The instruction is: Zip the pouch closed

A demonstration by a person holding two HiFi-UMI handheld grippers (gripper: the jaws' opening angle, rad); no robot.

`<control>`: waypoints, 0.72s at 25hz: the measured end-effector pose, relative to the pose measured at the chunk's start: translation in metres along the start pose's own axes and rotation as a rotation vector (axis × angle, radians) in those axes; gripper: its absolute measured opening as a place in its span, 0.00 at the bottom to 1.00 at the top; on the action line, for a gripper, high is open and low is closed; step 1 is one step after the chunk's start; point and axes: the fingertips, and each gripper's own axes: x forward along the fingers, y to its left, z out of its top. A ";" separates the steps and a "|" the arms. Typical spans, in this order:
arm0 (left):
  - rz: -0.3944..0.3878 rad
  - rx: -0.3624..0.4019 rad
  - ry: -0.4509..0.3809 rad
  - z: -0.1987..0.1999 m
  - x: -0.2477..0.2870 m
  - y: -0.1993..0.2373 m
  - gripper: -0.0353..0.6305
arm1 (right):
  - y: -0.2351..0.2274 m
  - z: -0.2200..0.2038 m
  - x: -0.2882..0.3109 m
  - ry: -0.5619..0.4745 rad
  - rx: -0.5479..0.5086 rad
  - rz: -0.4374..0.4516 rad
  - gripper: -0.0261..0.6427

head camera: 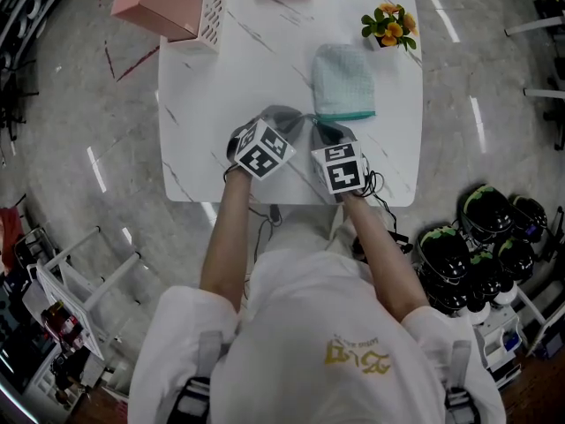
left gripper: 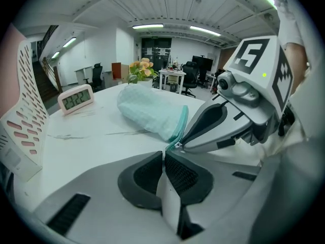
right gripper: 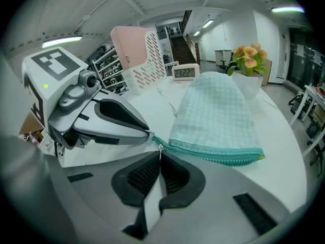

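Since left gripper (left gripper: 164, 155) clamps the pouch (left gripper: 150, 111) corner and right gripper (right gripper: 160, 155) the pull (right gripper: 160, 147), zip (right gripper: 218, 155) runs off rightward.

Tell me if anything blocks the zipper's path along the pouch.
Nothing visible does. The right gripper is shut on the zipper pull at one end; the zipper lies clear along the pouch edge on the table. The left gripper clamps the corner behind the pull.
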 end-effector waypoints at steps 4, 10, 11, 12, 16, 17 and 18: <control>-0.049 0.018 0.025 -0.004 0.005 -0.009 0.31 | -0.004 -0.005 -0.003 0.016 -0.009 0.001 0.07; -0.071 0.105 0.054 0.003 0.018 -0.021 0.32 | -0.008 -0.009 -0.008 0.020 -0.006 0.013 0.07; -0.071 0.118 0.054 0.004 0.019 -0.023 0.28 | -0.008 -0.010 -0.008 0.019 -0.004 0.016 0.07; -0.062 0.127 0.050 0.005 0.020 -0.022 0.24 | -0.008 -0.009 -0.008 0.019 -0.007 0.019 0.06; -0.032 0.115 0.038 0.005 0.020 -0.021 0.12 | -0.007 -0.009 -0.007 0.030 -0.045 0.017 0.06; -0.037 0.104 0.037 0.004 0.019 -0.023 0.12 | -0.007 -0.010 -0.008 0.033 -0.049 0.017 0.06; -0.043 0.093 0.037 0.003 0.018 -0.023 0.12 | -0.007 -0.010 -0.008 0.035 -0.052 0.017 0.06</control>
